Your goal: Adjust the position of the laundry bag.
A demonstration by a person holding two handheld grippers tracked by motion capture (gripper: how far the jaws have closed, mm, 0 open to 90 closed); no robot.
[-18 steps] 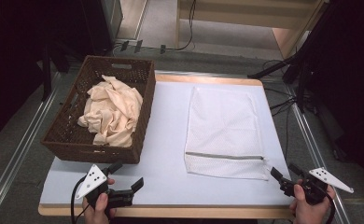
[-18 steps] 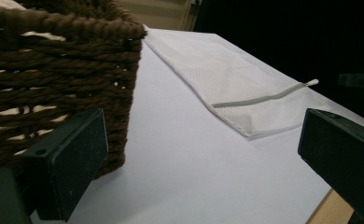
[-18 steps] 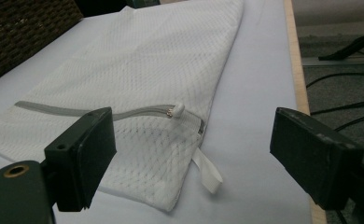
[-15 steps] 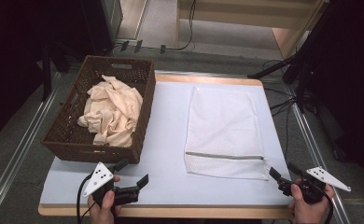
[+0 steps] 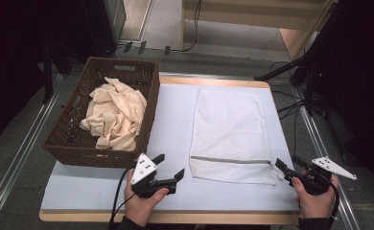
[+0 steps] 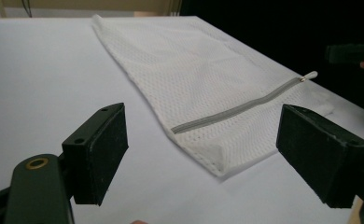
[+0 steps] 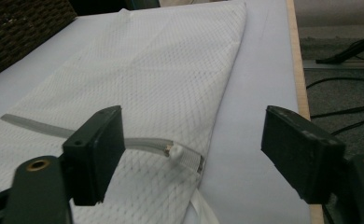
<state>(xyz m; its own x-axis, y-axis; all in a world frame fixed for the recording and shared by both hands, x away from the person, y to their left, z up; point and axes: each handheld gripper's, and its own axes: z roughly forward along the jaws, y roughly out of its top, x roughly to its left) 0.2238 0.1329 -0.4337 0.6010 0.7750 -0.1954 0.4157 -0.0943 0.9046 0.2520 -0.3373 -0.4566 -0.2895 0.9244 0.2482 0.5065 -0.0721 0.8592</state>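
**A:** Where's the mesh laundry bag (image 5: pixel 229 132)?

**B:** Flat on the right half of the desk (image 5: pixel 173 124), with its grey zipper (image 5: pixel 230 160) running across near the edge closest to the person. The zipper looks closed along its whole length.

**A:** And the left claw (image 5: pixel 168 166)?

**B:** Held in the person's left hand (image 5: pixel 139 203) over the bare desk top, just off the bag's near left corner. Its jaws are spread wide with nothing between them. In the left gripper view that corner of the bag (image 6: pixel 203 93) lies ahead between the two black jaws, not touched.

**A:** The right one?

**B:** The right claw (image 5: pixel 288 165) sits at the bag's near right corner, in the person's right hand (image 5: pixel 314 199). It's also released, jaws wide apart. In the right gripper view the white zipper pull (image 7: pixel 174 150) lies on the mesh between the jaws, nearer the left one, and neither jaw touches it.

**A:** Anything else on the desk?

**B:** A dark wicker basket (image 5: pixel 146 112) on the left side, well apart from the bag, with a crumpled cream cloth (image 5: pixel 113 112) inside.
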